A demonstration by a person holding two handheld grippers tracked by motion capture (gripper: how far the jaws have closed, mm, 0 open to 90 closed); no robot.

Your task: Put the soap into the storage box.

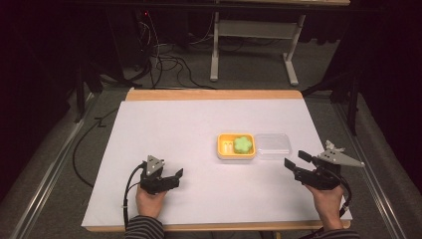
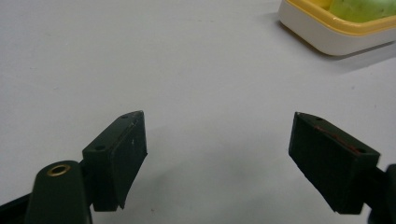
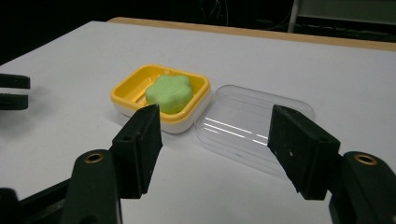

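Soap dish (image 1: 236, 147) between claws, nearer right claw (image 1: 297, 164); left claw (image 1: 175, 175) apart; both agape, empty.

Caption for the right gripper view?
Open right gripper faces yellow soap dish holding green soap, clear lid beside it.

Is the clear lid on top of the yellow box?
No, the lid lies open on the table beside the box.

Yellow soap dish (image 1: 236, 154) (lid (image 1: 272, 145) off, beside) holds green soap (image 1: 243, 144).
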